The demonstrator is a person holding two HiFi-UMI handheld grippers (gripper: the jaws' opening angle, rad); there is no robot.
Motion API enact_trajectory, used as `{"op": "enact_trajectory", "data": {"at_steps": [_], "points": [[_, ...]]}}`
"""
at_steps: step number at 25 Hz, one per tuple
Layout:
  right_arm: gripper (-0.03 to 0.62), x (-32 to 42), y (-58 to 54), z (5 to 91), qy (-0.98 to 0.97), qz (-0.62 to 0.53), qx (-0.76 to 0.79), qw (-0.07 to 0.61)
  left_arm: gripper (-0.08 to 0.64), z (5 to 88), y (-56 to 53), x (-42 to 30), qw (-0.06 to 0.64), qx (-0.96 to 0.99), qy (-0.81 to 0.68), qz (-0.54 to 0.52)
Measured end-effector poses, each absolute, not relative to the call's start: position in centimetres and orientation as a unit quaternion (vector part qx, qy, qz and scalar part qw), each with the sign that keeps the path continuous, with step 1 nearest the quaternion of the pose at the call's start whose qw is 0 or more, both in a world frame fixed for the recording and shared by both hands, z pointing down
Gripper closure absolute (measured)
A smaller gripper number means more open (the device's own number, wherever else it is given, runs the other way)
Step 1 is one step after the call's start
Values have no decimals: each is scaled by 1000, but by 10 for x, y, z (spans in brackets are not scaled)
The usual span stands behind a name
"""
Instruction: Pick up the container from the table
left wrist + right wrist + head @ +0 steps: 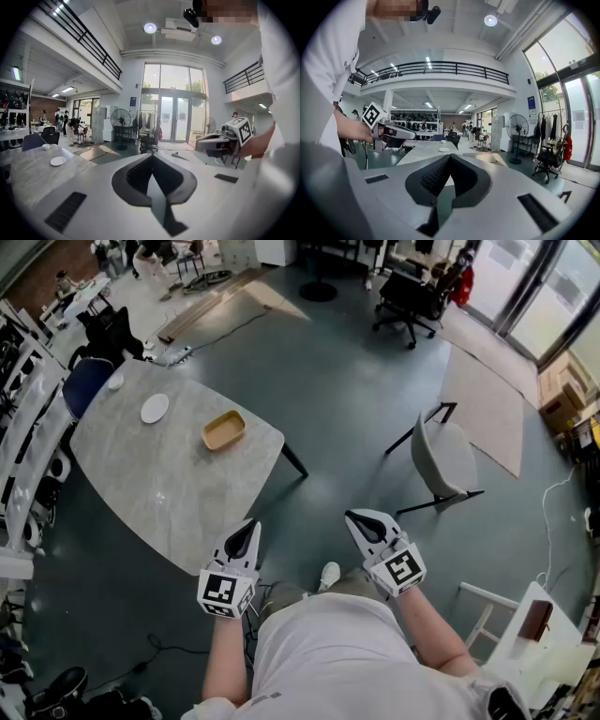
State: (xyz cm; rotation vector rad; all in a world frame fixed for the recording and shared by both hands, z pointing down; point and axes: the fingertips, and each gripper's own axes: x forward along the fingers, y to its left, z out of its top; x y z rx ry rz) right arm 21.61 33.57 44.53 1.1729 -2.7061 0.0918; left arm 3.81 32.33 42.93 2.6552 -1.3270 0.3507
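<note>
The container (224, 429) is a shallow tan tray on the grey marble table (159, 493), near the table's far right corner. Both grippers hover over the floor, short of the table's near corner and well apart from the container. My left gripper (250, 525) is shut with nothing in it, its pads meeting at the tip (152, 157). My right gripper (355, 517) is also shut and empty (449, 157). Each gripper shows in the other's view: the right gripper (220, 140) and the left gripper (389, 131). Neither gripper view shows the container.
A white plate (155, 408) and a small bowl (115, 382) lie on the table's far left. A blue chair (87, 382) stands behind the table. A grey chair (444, 459) stands to the right, a beige mat (487, 404) beyond it. A white chair (525, 629) is at lower right.
</note>
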Motion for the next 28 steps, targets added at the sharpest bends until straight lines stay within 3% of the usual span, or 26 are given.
{"op": "enact_trajectory", "data": {"at_steps": [12, 28], "points": [[581, 283, 309, 459, -917, 64, 390, 62, 558, 440, 304, 110, 84, 879, -446, 144], [580, 261, 181, 488, -910, 86, 395, 95, 558, 475, 165, 92, 106, 884, -430, 145]]}}
